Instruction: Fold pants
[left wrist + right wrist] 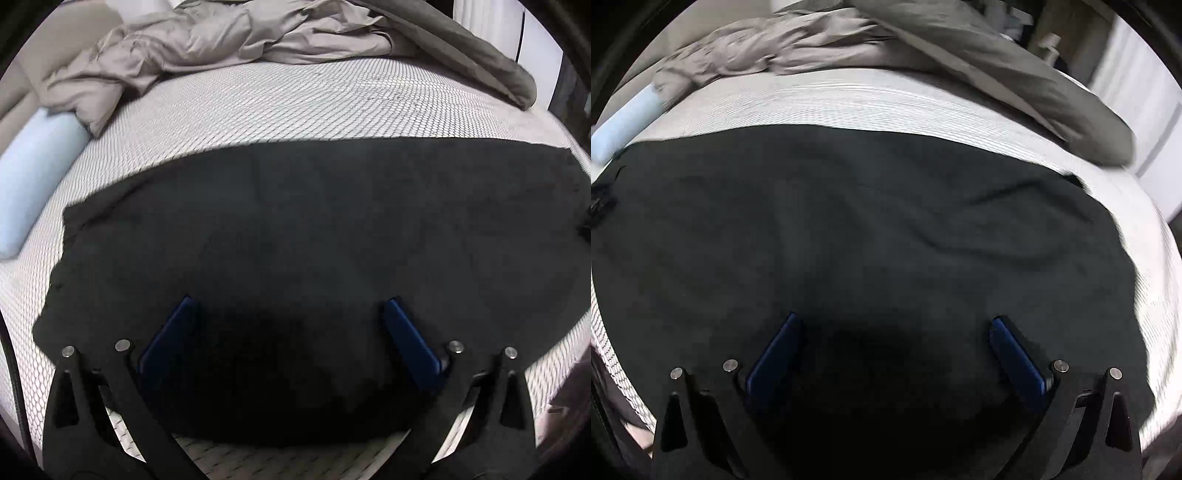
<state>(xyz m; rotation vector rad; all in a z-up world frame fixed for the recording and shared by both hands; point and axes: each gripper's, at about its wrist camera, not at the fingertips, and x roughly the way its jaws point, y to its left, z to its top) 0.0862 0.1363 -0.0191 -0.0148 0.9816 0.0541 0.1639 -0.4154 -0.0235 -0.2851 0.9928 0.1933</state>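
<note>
Black pants [295,229] lie flat across a white mesh-patterned mattress [258,107], folded into a wide dark band. My left gripper [290,301] hovers over their near edge, its blue-padded fingers [170,339] spread wide with nothing between them. In the right wrist view the same pants [849,221] fill the middle, with a few soft creases toward the right end. My right gripper [894,319] is over the dark cloth too, its blue pads [1015,354] wide apart and holding nothing.
A crumpled grey duvet [221,40] is heaped along the far side of the mattress. A pale blue bolster pillow [33,177] lies at the left. The mattress edge [1160,295] drops off at the right, beside white furniture.
</note>
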